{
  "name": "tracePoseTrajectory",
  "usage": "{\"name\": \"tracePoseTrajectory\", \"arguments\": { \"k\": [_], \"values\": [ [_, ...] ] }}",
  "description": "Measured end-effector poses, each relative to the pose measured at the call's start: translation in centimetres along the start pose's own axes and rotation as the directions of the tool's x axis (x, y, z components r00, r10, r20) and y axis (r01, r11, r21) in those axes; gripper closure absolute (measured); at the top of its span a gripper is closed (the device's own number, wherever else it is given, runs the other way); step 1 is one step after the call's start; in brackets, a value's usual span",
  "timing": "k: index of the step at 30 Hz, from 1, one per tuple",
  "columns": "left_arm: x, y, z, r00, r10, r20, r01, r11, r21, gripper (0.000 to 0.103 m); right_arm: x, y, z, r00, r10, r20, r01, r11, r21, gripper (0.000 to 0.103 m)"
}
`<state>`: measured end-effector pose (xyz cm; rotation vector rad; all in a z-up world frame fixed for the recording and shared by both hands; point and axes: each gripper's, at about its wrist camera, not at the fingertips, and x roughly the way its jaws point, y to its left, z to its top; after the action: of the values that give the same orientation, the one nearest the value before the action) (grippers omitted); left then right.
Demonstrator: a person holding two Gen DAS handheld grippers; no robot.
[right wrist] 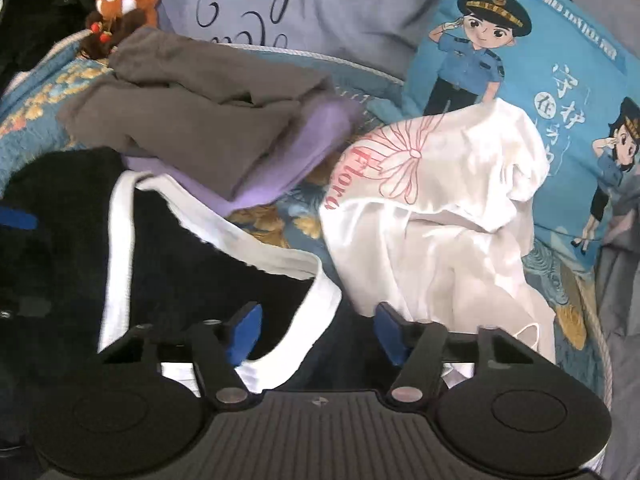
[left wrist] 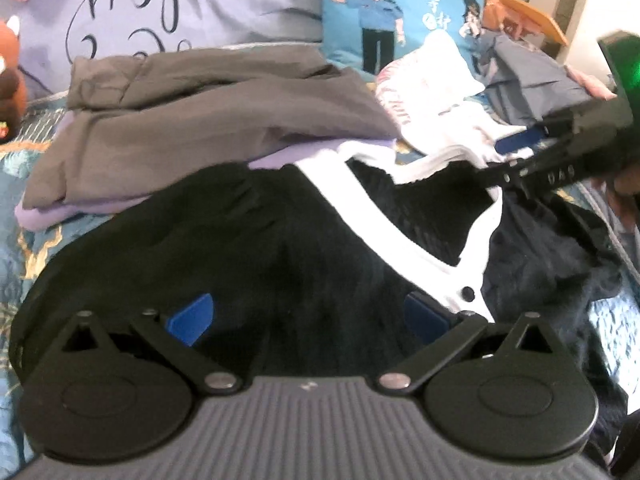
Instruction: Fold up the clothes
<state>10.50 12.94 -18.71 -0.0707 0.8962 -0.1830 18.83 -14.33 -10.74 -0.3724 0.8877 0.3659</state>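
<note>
A black garment (left wrist: 240, 240) with white trim (left wrist: 384, 232) lies rumpled on the bed. My left gripper (left wrist: 308, 320) stands open just over its black cloth, blue pads wide apart, nothing clamped. In the left wrist view my right gripper (left wrist: 508, 158) reaches in from the right at the white collar edge. In the right wrist view the right gripper (right wrist: 316, 332) is open, and a band of the white trim (right wrist: 308, 304) runs between its fingers. The black garment (right wrist: 180, 260) fills the lower left there.
A folded grey garment (left wrist: 200, 120) rests on a purple one (left wrist: 72, 212) behind the black one. A white top with pink flower print (right wrist: 432, 200) lies crumpled to the right, with a blue-grey garment (left wrist: 528, 76) beyond. Pillows (right wrist: 320, 8) and a plush toy (right wrist: 124, 0) line the back.
</note>
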Motion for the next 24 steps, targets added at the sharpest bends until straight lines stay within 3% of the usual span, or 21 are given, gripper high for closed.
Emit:
{"name": "tracePoseTrajectory", "arguments": {
  "k": [3, 7, 9, 13, 17, 19, 24],
  "values": [
    [-0.1, 0.3, -0.3, 1.000, 0.006, 0.004, -0.005, 1.000, -0.022, 0.000, -0.4, 0.4, 0.4, 0.998, 0.019, 0.061, -0.022, 0.998, 0.053, 0.048],
    [-1.7, 1.4, -0.9, 0.999, 0.041, -0.002, -0.041, 0.998, -0.045, 0.000, -3.4, 2.7, -0.1, 0.985, 0.117, 0.129, -0.127, 0.989, 0.076, 0.041],
    [-3.4, 1.7, -2.4, 0.999, 0.017, -0.032, -0.018, 1.000, -0.011, 0.000, -5.3, 4.0, -1.1, 0.979, 0.141, 0.146, -0.152, 0.986, 0.067, 0.040],
    [-6.9, 2.2, -5.5, 0.995, -0.031, -0.096, 0.037, 0.998, 0.059, 0.000, -9.7, 4.2, -5.9, 0.971, 0.203, 0.124, -0.218, 0.968, 0.123, 0.031],
    [-10.4, 2.7, -8.7, 0.984, -0.074, -0.164, 0.095, 0.988, 0.124, 0.000, -13.3, 1.1, -13.2, 0.956, 0.286, 0.069, -0.293, 0.910, 0.293, 0.027],
    [-12.1, 3.0, -10.2, 0.976, -0.094, -0.198, 0.126, 0.980, 0.156, 0.000, -14.4, -0.4, -16.8, 0.956, 0.293, 0.031, -0.284, 0.886, 0.367, 0.027],
    [-12.0, 4.8, -13.3, 0.958, -0.142, -0.250, 0.161, 0.985, 0.061, 0.000, -15.6, -1.6, -23.1, 0.944, 0.328, 0.027, -0.297, 0.814, 0.499, 0.027]
  ]
}}
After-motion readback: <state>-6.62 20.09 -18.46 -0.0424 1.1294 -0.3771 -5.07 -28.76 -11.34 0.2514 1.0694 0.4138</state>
